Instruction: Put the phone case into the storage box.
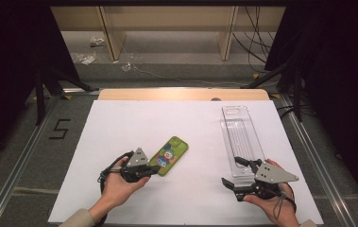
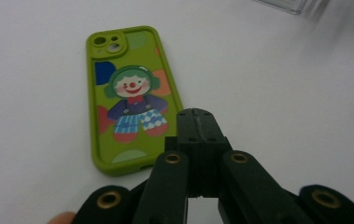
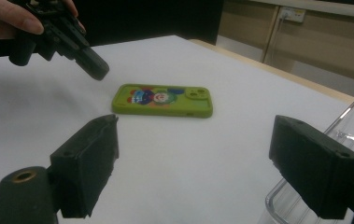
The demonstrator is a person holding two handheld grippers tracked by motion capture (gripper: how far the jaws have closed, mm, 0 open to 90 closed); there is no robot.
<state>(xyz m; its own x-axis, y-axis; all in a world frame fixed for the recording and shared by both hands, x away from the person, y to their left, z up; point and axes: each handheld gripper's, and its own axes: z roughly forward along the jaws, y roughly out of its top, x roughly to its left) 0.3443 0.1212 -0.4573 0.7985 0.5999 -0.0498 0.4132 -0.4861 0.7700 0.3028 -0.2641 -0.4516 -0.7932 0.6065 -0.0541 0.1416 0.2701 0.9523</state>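
Note:
A green phone case [image 1: 169, 155] with a clown picture lies flat on the white table [image 1: 134, 123], left of centre. My left gripper [image 1: 156, 169] hovers just above the case's near end, shut, with nothing between its jaws. In the left gripper view the shut jaws point past the case [image 2: 127, 95], beside its lower right corner. A long clear plastic tray [image 1: 239, 137] lies at the right. My right gripper [image 1: 232, 172] is open at the tray's near end. In the right gripper view the case [image 3: 163, 100] lies ahead, with the left gripper [image 3: 95, 67] above it.
The table's wooden far edge [image 1: 183, 94] borders a floor with cables and shelf legs. Metal rails [image 1: 21, 146] run along both sides of the table. A black "5" [image 1: 59, 128] is marked on the floor at left. White table surface stretches between case and tray.

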